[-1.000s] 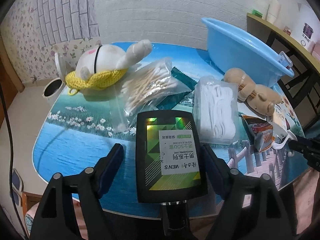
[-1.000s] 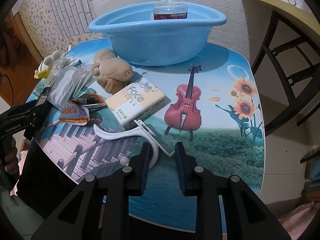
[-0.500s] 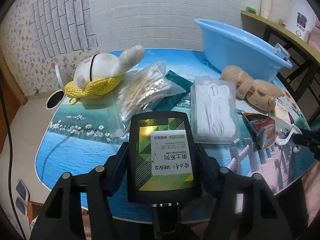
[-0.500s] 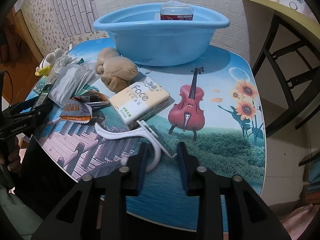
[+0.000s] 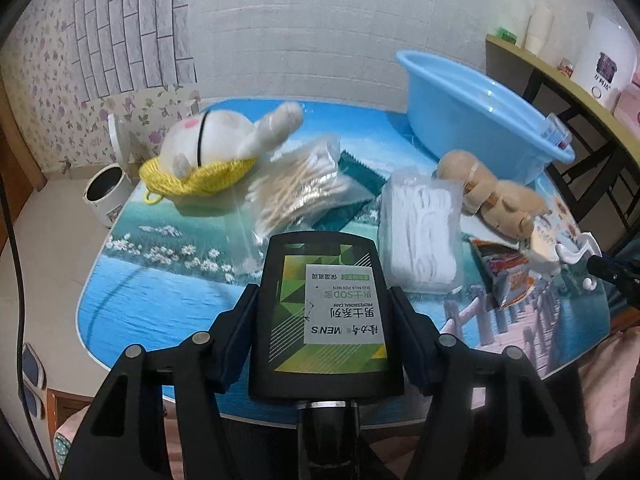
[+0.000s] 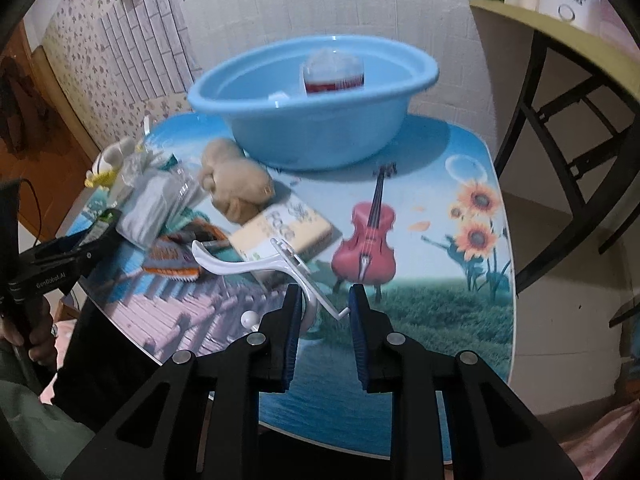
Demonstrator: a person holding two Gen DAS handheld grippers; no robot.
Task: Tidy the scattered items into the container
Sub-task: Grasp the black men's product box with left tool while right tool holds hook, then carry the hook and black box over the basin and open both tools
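Left gripper point(image 5: 324, 320) has just closed onto the black men's skincare bottle point(image 5: 326, 308); both pads press its sides, bottle held over the table's point(image 5: 160, 300) near edge. Right gripper point(image 6: 325, 320) is nearly closed, clamped on the white plastic hook point(image 6: 256, 266), lifted clear of the table near its front edge. Blue basin point(image 6: 320, 128) sits at the far edge with a bottle point(image 6: 334, 74) inside. Cotton swab bag point(image 5: 296, 184), floss pick bag point(image 5: 420, 228), white plush point(image 5: 216, 144), tan plush point(image 6: 236, 184), tissue pack point(image 6: 284, 230) lie mid-table.
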